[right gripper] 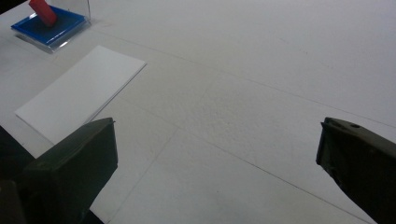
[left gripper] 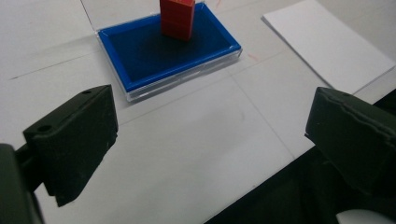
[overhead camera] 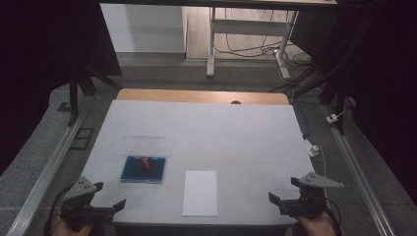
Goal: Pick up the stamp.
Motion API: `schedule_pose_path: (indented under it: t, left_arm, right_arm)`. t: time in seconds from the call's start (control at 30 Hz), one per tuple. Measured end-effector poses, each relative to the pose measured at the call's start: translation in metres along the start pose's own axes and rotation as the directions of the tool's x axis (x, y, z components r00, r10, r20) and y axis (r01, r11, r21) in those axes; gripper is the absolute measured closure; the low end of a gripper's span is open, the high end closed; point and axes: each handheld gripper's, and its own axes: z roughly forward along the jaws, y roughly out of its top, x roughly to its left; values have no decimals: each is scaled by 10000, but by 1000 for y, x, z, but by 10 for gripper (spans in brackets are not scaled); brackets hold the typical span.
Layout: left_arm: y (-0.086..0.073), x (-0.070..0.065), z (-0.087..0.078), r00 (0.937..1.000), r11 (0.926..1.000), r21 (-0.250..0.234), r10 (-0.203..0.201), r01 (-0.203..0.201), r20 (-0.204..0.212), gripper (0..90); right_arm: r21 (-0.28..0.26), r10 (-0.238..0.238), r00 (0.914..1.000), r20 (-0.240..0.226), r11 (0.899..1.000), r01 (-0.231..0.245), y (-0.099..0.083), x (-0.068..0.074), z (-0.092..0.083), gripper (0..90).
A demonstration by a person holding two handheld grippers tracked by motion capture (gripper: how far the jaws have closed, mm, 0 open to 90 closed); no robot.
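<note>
Item 1: red stamp block (left gripper: 177,18), standing in the blue ink pad (left gripper: 154,51), whose clear lid (overhead camera: 144,145) is propped up behind, on the white table cover (overhead camera: 236,132).
Item 2: white paper sheet (overhead camera: 200,192), lying just right of the pad.
Item 3: your left gripper (overhead camera: 114,206), jaws spread wide, holding nothing, at the near edge.
Item 4: your right gripper (overhead camera: 275,200), likewise wide apart and empty.

Step, by judgement: approach not yet begun. Next, advance your left gripper to the stamp and close squarely on its sides. No legible labels or writing.
</note>
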Motion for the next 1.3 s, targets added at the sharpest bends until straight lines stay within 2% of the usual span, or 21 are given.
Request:
schedule_pose_path:
  t: [0.1, 0.23, 0.4, 0.53, 0.8, 0.83, 1.07, 1.2, 1.3]
  left_arm:
    - [-1, -1, -1, 10000, 10000, -1, 45, -45, -39, 30]
    - [-2, 2, -2, 9998, 9998, -70, -170, 170, 45, 30]
    - [-1, 4, -1, 9996, 9997, 8, -230, 230, 133, 30]
    - [-1, 5, 0, 9994, 9997, -24, -251, 251, 237, 36]
    - [0, 4, 1, 9994, 9999, 88, -127, 125, 325, 37]
    - [0, 4, 1, 9988, 9999, 124, -99, 93, 479, 35]
    - [3, 4, 3, 9973, 9994, 352, -64, 38, 730, 14]
    - [7, 5, 2, 9963, 9998, 186, -81, 65, 861, 13]
    - [10, 4, 3, 9965, 9999, 64, 90, -96, 834, 10]
  right_arm:
    - [3, 13, 10000, 6, 10000, -13, 1, 0, 0, 0]
    - [50, 9, 10000, -21, 10000, -9, 1, 0, 1, 0]
    - [86, 169, 9998, -51, 9998, -169, 1, -1, 1, 0]
    - [198, 2, 9997, -250, 9998, 3, 1, 0, 2, 0]
    - [285, -2, 9991, -430, 9996, 15, 1, -1, 2, 0]
    - [268, -39, 9989, -459, 9996, 52, 1, 0, 2, 0]
    - [414, -388, 9982, -460, 9983, 408, 2, 3, 4, 0]
    - [461, -415, 9979, -491, 9980, 438, 2, 3, 5, 0]
    - [474, -436, 9977, -511, 9978, 460, 3, 3, 6, 0]
